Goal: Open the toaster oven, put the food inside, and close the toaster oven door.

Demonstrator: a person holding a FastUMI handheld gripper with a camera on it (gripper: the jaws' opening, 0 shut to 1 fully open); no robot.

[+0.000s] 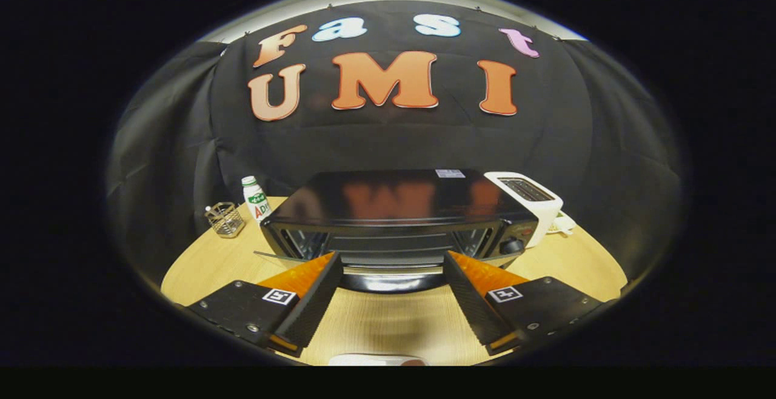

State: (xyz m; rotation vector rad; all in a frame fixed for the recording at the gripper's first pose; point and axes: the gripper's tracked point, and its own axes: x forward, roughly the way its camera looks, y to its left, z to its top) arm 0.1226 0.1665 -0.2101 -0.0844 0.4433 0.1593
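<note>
The black toaster oven (394, 202) stands on the round wooden table (200, 271), straight ahead of me. Its door (391, 279) hangs folded down toward me, and the wire rack inside (388, 242) shows. My gripper (391, 259) is open wide, its two fingertips flanking the lowered door's front edge without pressing on it. Nothing is held between the fingers. The rim of a white plate (373, 360) peeks in below the fingers, close to me; what lies on it is mostly hidden.
A white slot toaster (536, 199) stands right of the oven, touching or nearly so. Left of the oven are a small white bottle with a green label (256, 197) and a wire basket (225, 219). Bare tabletop lies between the plate and the oven door.
</note>
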